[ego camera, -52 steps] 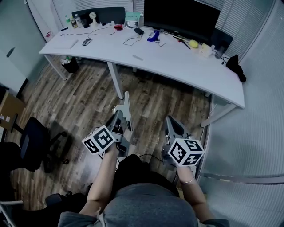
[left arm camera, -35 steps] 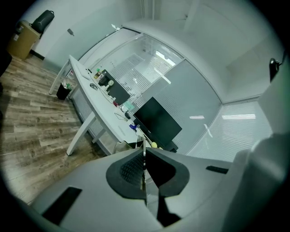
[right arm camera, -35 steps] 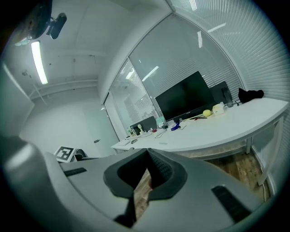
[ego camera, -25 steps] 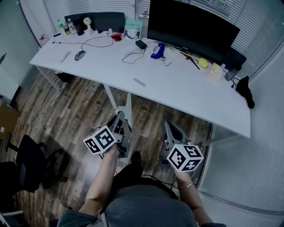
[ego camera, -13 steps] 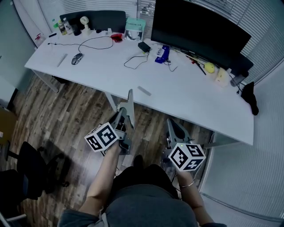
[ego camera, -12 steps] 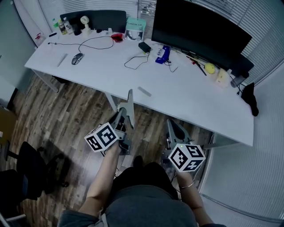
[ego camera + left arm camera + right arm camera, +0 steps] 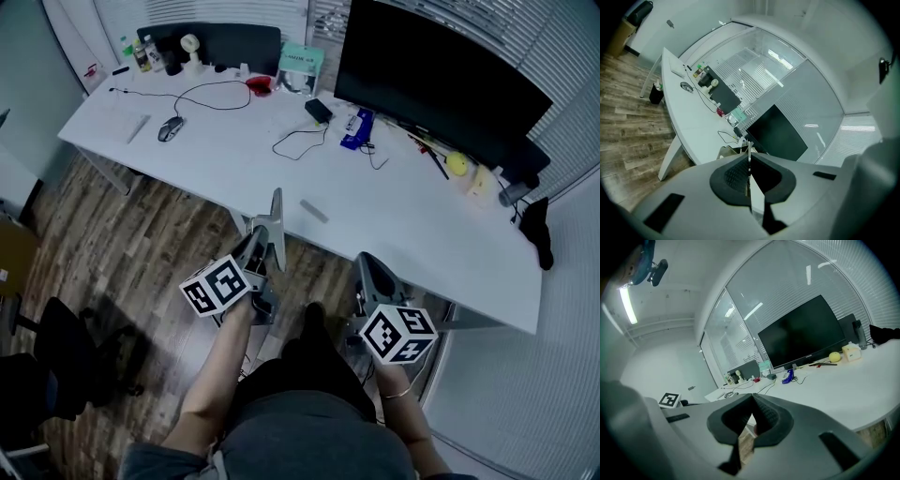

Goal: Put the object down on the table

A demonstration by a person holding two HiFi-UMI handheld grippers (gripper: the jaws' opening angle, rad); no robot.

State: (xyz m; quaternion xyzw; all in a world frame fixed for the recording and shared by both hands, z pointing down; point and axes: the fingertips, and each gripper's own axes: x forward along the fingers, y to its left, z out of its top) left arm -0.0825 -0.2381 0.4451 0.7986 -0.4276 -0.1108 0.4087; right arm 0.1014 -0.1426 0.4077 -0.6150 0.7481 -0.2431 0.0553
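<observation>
My left gripper (image 7: 265, 246) is shut on a thin flat grey strip (image 7: 276, 217) that sticks out past its tips, edge-on, toward the white table (image 7: 216, 141). In the left gripper view the strip (image 7: 749, 157) shows as a narrow pale line pinched between the dark pads (image 7: 736, 174). My right gripper (image 7: 375, 272) is held beside it at the right, jaws shut with nothing between them; its tips (image 7: 752, 399) meet in the right gripper view. Both hang over the wooden floor, just short of the table's near edge.
On the table lie a small grey flat piece (image 7: 313, 211), a mouse (image 7: 170, 129), a looped cable (image 7: 300, 141), a blue object (image 7: 356, 129), a yellow ball (image 7: 457, 164) and a large monitor (image 7: 441, 80). A black chair (image 7: 56, 347) stands at the left.
The view has moved closer to the table, whose near edge now lies just ahead of the grippers. Both grippers keep the same pose and the strip stays held.
</observation>
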